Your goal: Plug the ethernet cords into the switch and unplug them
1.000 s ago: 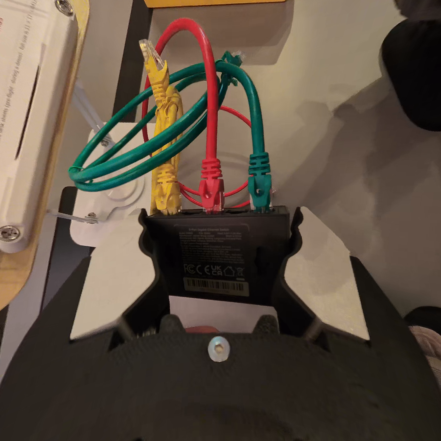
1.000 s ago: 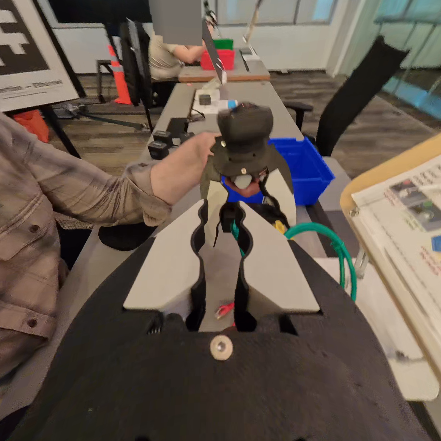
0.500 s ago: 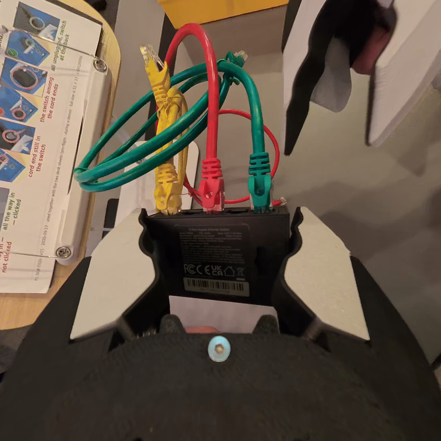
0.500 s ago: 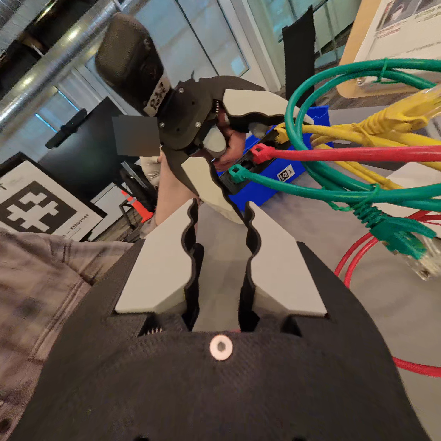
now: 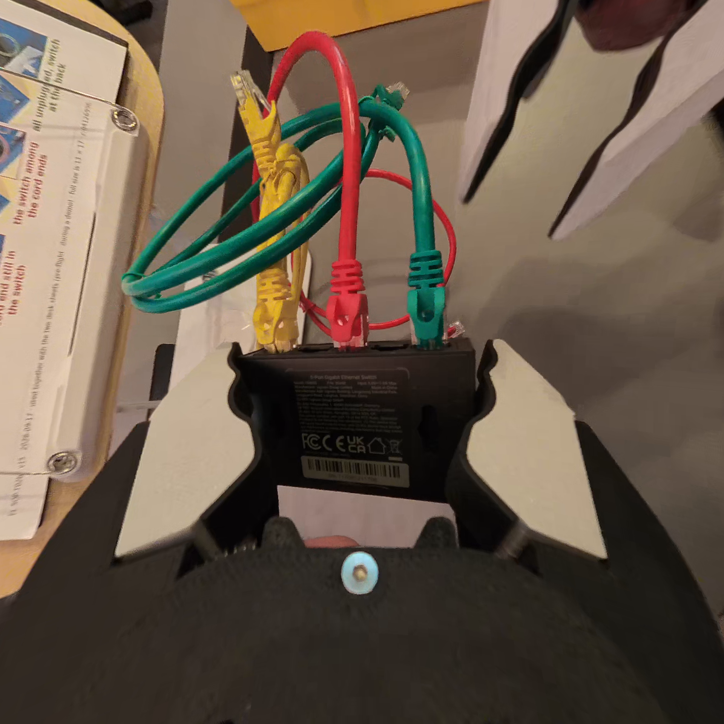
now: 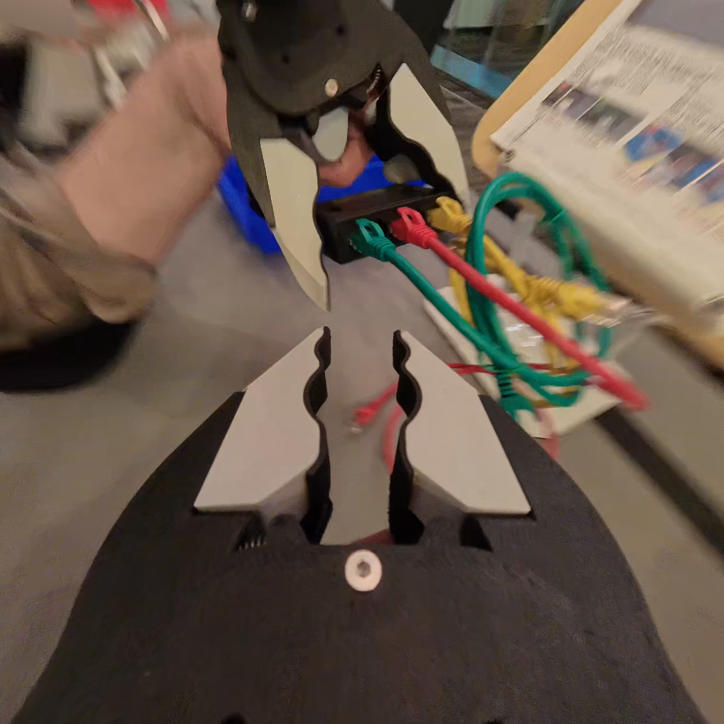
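— What's under you?

— A smooth grey desk (image 6: 235, 352), matte. At its left edge in my left wrist view sits a rounded pale-wood board (image 5: 149, 129) with a glossy printed sheet (image 5: 51, 235) screwed down under clear plastic.

— And your left side?

— My left gripper (image 5: 354, 376) is clamped on the switch (image 5: 352, 411), a flat black plastic box, label side facing my camera, held off the desk. The wavy black pads (image 5: 243, 391) of my jaws press both of its short sides.

— The cords?

— Left to right along the port edge: the yellow cord (image 5: 274, 305), bundled on itself, its ribbed boot at the leftmost port and its free clear-plastic end sticking up; then the red cord (image 5: 348, 297), plugged in, arching in a tall glossy loop; then the green cord (image 5: 425, 297), plugged in at the right, its slack coiled in long ovals out to the left. The red cord's loose end (image 6: 362, 411) lies on the desk, seen between my right jaws.

— Your right side?

— My right gripper (image 6: 360, 337) grasps nothing; its grey wedge-shaped jaws stand apart with bare desk in the gap. It hovers just beside the switch's port side, pointing back at the left gripper. The right wrist view is blurred, but a blue plastic bin (image 6: 243, 211) shows behind.
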`<action>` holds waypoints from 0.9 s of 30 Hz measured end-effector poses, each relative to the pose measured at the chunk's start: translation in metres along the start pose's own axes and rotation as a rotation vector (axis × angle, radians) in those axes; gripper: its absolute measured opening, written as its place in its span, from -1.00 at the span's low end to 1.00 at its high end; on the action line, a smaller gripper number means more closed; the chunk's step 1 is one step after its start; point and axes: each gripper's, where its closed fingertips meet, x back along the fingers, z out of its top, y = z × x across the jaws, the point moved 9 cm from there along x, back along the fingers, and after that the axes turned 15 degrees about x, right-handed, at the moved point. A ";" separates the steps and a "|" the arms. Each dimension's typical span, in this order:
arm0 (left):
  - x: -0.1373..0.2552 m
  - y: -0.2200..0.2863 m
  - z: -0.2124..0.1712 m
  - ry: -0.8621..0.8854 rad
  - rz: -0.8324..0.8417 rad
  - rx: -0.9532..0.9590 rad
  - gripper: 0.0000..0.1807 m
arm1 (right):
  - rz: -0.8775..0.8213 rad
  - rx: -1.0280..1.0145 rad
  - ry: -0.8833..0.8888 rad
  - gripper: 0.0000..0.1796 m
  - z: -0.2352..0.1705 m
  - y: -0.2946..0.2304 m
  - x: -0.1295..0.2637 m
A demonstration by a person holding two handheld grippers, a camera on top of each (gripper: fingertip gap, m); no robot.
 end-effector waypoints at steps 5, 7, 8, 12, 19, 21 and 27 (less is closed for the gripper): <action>-0.001 0.003 -0.003 0.010 -0.109 0.018 0.24 | -0.056 0.465 -0.160 -0.59 0.032 -0.011 0.004; 0.000 0.004 -0.004 0.013 -0.147 0.020 0.24 | -0.068 0.653 -0.175 -0.60 0.042 -0.013 -0.001; 0.000 0.005 -0.005 0.016 -0.167 0.022 0.26 | -0.081 0.739 -0.170 -0.58 0.046 -0.014 -0.004; 0.002 0.006 -0.006 0.030 -0.215 0.029 0.24 | -0.073 1.019 -0.154 -0.61 0.055 -0.023 -0.019; 0.007 0.009 -0.010 0.027 -0.294 0.028 0.24 | 0.090 1.248 -0.153 -0.72 0.056 -0.015 -0.031; 0.007 0.009 -0.011 0.024 -0.320 0.034 0.25 | 0.145 1.268 -0.130 -0.70 0.058 -0.015 -0.032; 0.003 0.009 -0.017 0.013 -0.406 0.050 0.24 | 0.309 1.259 -0.068 -0.69 0.061 -0.012 -0.037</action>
